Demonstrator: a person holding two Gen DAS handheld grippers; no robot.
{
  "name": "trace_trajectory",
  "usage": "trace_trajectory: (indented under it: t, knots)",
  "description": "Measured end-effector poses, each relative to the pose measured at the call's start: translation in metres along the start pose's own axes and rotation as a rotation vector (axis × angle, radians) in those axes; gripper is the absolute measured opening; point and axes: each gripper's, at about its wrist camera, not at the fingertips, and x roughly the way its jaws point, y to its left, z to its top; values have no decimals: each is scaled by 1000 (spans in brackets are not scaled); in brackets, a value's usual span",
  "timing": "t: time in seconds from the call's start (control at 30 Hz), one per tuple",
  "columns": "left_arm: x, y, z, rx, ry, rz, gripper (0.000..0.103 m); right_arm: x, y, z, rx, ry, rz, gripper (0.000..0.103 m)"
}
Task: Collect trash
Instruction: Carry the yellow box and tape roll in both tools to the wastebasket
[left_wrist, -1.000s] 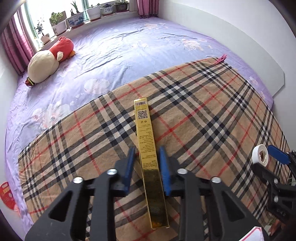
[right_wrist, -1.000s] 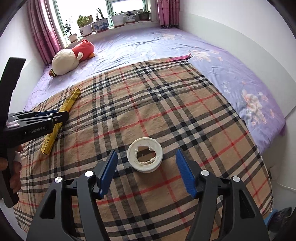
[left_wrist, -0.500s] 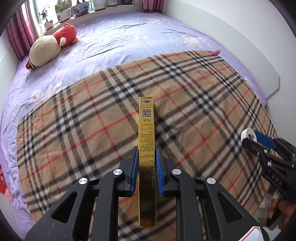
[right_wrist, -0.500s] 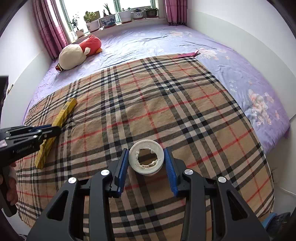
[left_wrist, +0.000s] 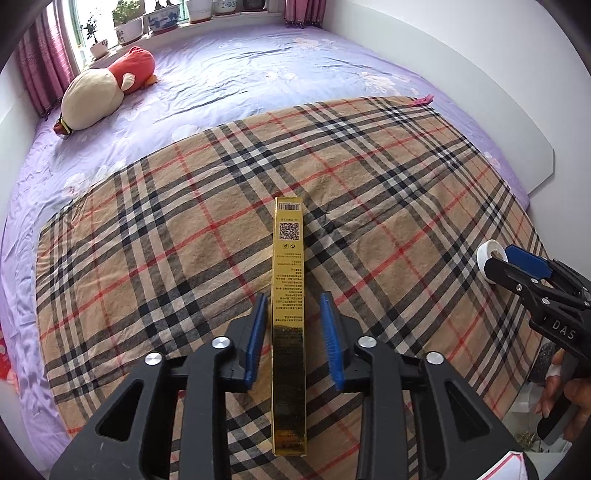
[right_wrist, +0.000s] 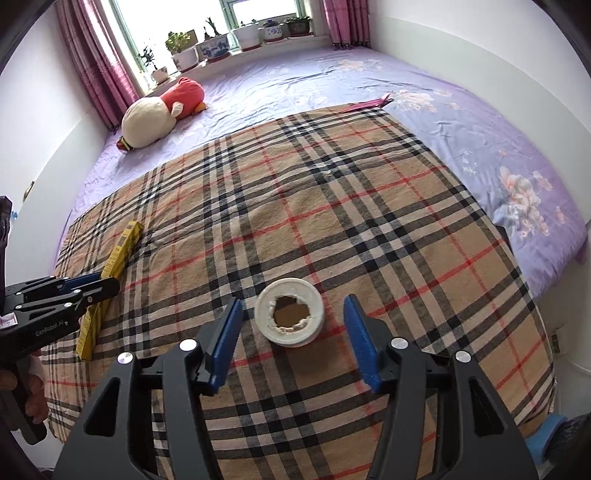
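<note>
1 gold box (left_wrist: 289, 295); 1 white ring (right_wrist: 290, 316); 1 plush toy (left_wrist: 103, 94); 2 tongs (left_wrist: 293, 330) (right_wrist: 293, 339); 1 plaid blanket (left_wrist: 388, 177)

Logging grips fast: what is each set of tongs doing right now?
Left tongs: open, just widened, gold box between, untouched.
Right tongs: open, just widened, white ring between, untouched.

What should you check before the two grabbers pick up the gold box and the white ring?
1. Gold box sits between the left hand-held gripper pads: ok.
2. Left pads pressing the box: not ok; jaws have just been opening, with gaps on both sides.
3. White ring sits between the right hand-held gripper pads: ok.
4. Right pads gripping the ring: not ok; jaws just opened.
5. Trash bin in sight: cannot tell.
</note>
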Motion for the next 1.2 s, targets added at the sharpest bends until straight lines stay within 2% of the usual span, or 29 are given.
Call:
trace_trajectory:
  t: [0.1,0.2,0.3,0.37,0.43,0.47,0.53,0.87,1.2]
  knots:
    - [3,-4,3,-4,-11,30,72,1,1,-1,-14,-3,-15,64]
    - [9,1,5,-33,-7,39,72,5,10,0,-64,-2,-31,66]
    - [11,-1,7,-14,-9,50,66,8,18,0,-109,-3,-77,65]
    - [11,-2,8,3,-12,61,57,8,20,0,-109,-8,-96,54]
    - [10,-1,9,8,-16,62,42,7,18,0,-97,-10,-95,42]
    - [9,1,9,8,-18,67,37,7,18,0,-94,-10,-96,40]
    - [7,4,8,12,-20,70,19,6,17,0,-93,-5,-91,40]
    - [-14,0,5,49,-31,23,18,-8,15,-2,-64,-11,-51,40]
    - [-29,-49,15,158,-31,-50,18,-41,-7,-11,-16,-44,-44,40]
